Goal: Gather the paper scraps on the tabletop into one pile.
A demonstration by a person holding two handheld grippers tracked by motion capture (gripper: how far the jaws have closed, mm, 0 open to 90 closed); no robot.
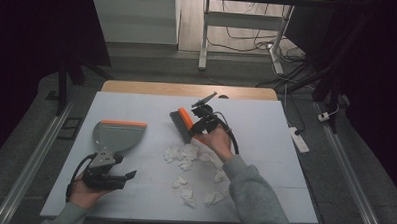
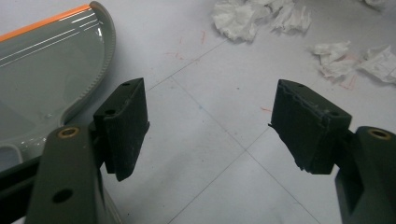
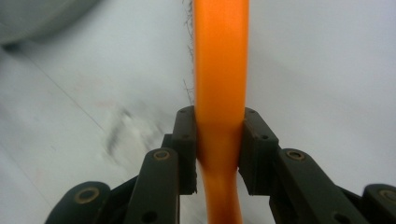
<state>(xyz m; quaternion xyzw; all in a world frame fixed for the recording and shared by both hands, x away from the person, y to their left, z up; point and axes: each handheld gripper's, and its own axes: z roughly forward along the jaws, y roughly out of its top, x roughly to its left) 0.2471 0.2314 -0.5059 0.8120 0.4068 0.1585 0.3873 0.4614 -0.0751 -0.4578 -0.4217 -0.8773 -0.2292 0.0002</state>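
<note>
Looking along your left tool point(image 2: 208, 123), you see its two black jaws standing wide apart with nothing between them, only the pale bench point(image 2: 219, 154) beneath. Thin seam lines cross that surface, meeting just below the gap. To the left, just beside the left jaw, lies the grey dustpan point(image 2: 42, 88), its curved toothed edge running down toward the jaw and an orange strip point(image 2: 44, 23) along its far lip. Farther off, at the top and upper right, crumpled white paper scraps point(image 2: 259, 18) lie scattered on the bench, well apart from the jaws. A few faint red marks show on the bench near them.
</note>
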